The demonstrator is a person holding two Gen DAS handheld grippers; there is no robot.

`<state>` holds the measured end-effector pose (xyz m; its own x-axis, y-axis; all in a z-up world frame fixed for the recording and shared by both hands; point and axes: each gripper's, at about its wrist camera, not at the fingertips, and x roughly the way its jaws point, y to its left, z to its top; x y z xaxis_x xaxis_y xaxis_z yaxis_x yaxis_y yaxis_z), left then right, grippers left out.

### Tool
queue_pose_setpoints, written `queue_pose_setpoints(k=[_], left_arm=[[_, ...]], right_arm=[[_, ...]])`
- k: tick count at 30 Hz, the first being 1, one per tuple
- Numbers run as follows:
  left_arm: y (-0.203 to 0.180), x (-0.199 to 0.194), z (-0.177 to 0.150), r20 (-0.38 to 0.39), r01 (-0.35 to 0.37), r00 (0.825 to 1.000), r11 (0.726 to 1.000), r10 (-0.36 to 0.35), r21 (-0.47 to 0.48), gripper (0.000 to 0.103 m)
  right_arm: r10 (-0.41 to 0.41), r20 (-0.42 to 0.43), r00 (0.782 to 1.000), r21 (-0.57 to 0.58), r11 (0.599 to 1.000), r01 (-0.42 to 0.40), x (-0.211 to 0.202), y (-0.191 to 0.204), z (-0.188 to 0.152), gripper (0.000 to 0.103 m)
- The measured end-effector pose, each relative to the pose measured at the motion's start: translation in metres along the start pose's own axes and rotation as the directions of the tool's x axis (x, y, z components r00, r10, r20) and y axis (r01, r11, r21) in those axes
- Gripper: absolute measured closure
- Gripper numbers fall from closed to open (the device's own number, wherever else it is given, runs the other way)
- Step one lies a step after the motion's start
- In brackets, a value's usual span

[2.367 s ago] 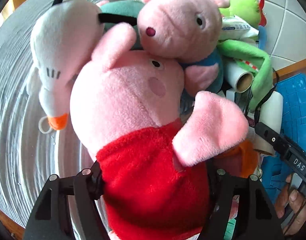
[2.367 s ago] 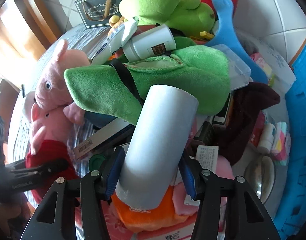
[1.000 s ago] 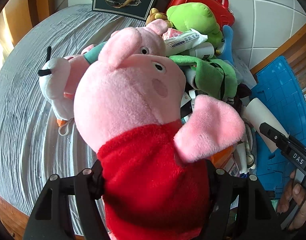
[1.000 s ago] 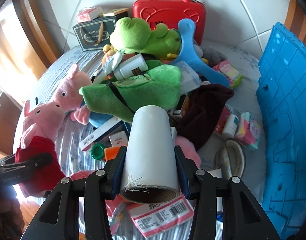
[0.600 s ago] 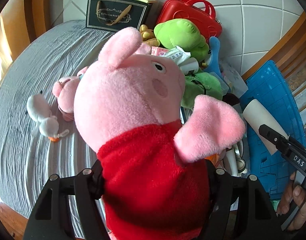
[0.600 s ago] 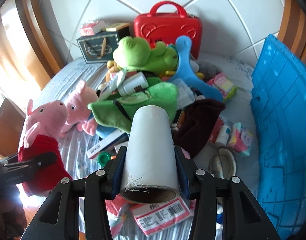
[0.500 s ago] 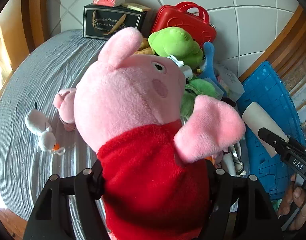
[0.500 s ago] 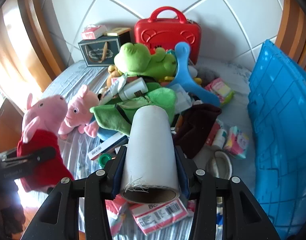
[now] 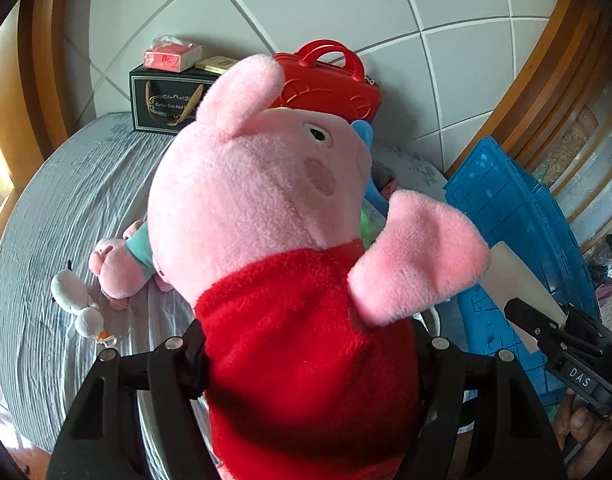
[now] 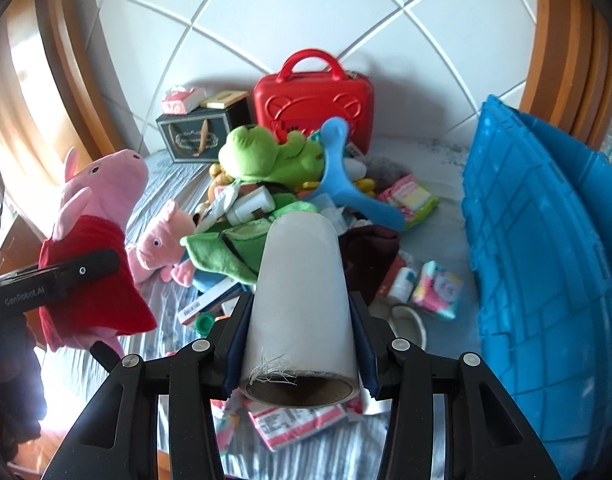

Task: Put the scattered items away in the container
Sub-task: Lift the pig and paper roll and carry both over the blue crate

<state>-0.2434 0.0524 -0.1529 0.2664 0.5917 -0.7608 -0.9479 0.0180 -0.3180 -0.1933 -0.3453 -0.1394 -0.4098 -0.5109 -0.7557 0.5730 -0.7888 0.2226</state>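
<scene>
Lifted above the cluttered bed, the pig toy (image 9: 306, 272), soft and light, squashes safely where the left claw (image 9: 306, 356) grips its red middle, while the right claw (image 10: 300, 344) pinches the stiff, light paper roll (image 10: 302, 300), near the blue crate (image 10: 545, 280).

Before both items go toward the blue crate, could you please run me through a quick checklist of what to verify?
1. Left hand-held gripper shut on the pig toy: ok.
2. Right hand-held gripper shut on the paper roll: ok.
3. Blue crate in view, right of the pile: ok.
4. Crate opening and room inside: cannot tell.
5. Both items lifted off the grey cloth: ok.
6. Small pig and green frog left on the cloth: not ok.
</scene>
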Motion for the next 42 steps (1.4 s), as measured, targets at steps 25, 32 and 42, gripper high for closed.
queue_pose_setpoints(k=[25, 32, 42], left_arm=[[-0.246, -0.007, 0.035, 0.068, 0.062, 0.995, 0.980, -0.076, 0.190, 0.033], [-0.338, -0.001, 0.042, 0.071, 0.116, 0.988, 0.958, -0.139, 0.261, 0.033], [-0.466, 0.021, 0.038, 0.025, 0.222, 0.968, 0.903, -0.248, 0.369, 0.033]], right_arm=[[0.002, 0.172, 0.985, 0.115, 0.993, -0.022, -0.107, -0.183, 0.024, 0.058], [-0.049, 0.220, 0.974, 0.156, 0.988, 0.014, -0.141, -0.240, 0.025, 0.058], [-0.186, 0.236, 0.954, 0.294, 0.949, 0.112, -0.166, -0.323, -0.001, 0.058]])
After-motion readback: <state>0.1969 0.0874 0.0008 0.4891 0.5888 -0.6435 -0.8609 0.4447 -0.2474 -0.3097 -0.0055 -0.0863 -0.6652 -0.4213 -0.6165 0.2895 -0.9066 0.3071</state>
